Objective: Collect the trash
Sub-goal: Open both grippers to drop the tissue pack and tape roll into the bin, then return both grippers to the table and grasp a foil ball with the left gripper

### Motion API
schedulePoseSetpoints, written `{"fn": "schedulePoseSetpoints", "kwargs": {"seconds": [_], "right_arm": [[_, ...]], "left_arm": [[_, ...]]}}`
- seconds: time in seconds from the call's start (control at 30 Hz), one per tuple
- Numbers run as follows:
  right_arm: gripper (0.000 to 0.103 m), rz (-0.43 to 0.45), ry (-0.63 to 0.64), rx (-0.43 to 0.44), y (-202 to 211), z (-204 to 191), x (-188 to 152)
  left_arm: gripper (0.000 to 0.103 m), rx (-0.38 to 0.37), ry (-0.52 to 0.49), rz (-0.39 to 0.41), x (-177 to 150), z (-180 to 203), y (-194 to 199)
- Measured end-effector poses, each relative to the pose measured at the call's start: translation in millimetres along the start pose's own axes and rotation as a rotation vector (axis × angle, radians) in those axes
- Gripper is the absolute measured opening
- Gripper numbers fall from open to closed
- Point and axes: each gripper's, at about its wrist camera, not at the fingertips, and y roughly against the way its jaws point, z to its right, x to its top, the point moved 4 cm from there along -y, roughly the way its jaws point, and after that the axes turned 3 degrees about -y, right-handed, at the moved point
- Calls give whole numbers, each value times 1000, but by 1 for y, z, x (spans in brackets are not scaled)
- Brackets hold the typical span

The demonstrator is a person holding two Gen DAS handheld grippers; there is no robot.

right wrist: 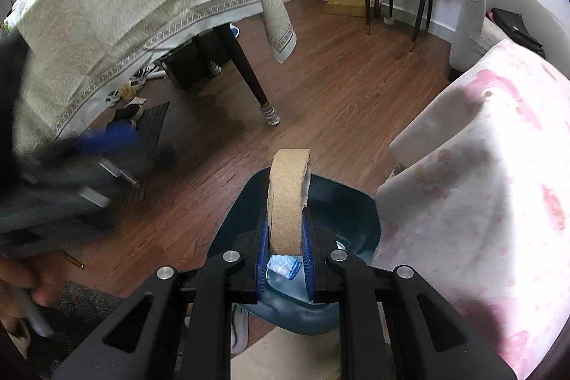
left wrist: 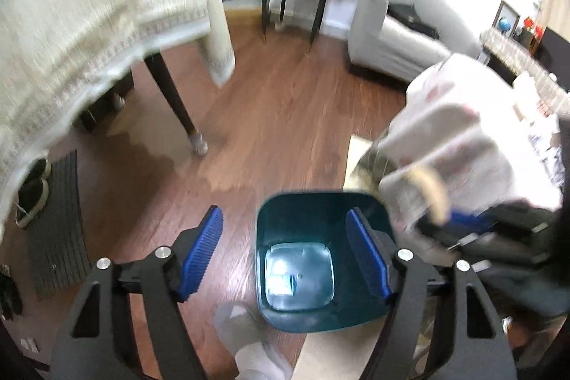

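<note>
Black linkage and blue pads fill the bottom of our right view, and our right gripper has its fingers clamped tight on a flattened cardboard roll, tan and rough-faced, standing on edge with a scrap of white paper clinging inside. We hold it right above the teal trash bin on the wooden floor. Down in the bin we can see one crumpled blue-and-white wrapper at the bottom, so at least one piece looks collected. Our left gripper hangs over the same bin, fingers apart, nothing between them. We judge the roll is next to drop. Whether more trash waits elsewhere, we cannot tell. A pink-patterned blanket crowds the bin's right side.
</note>
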Motion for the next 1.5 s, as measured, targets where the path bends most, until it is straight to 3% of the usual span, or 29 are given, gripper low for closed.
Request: {"fn": "schedulePoseSetpoints", "kwargs": {"seconds": [0.13, 0.37, 0.43, 0.53, 0.67, 0.7, 0.77, 0.8, 0.83, 1.1, 1.3, 1.5], "right_arm": [[17, -30, -2, -3, -13, -2, -5], [17, -70, 16, -8, -38, -6, -11], [17, -83, 20, -22, -48, -6, -13], [17, -118, 20, -40, -65, -5, -18], [18, -169, 31, -77, -88, -2, -27], [21, -179, 33, -85, -91, -1, -29], [38, -199, 39, -95, -95, -1, -33], [54, -204, 42, -95, -96, -2, -34], [60, -206, 46, -93, -96, -2, -36], [60, -114, 89, -52, -61, -17, -20], [60, 38, 147, -33, -2, -30, 4], [60, 165, 146, -58, 56, -18, 20]], "left_arm": [[71, -8, -23, 86, 20, 2, 37], [57, 0, -85, 166, 34, 14, 63], [54, 7, -94, 171, 32, 14, 62], [45, -44, -69, 153, 33, 15, 59], [43, -83, -43, 171, 37, 15, 64], [43, -90, -39, 176, 37, 15, 65], [43, -100, -29, 181, 39, 15, 67], [43, -104, -25, 184, 39, 14, 68], [43, -106, -20, 186, 39, 13, 69], [42, -106, 18, 213, 44, 7, 75], [42, -93, 10, 240, 50, 10, 79], [44, -122, -14, 284, 59, 28, 88]]}}
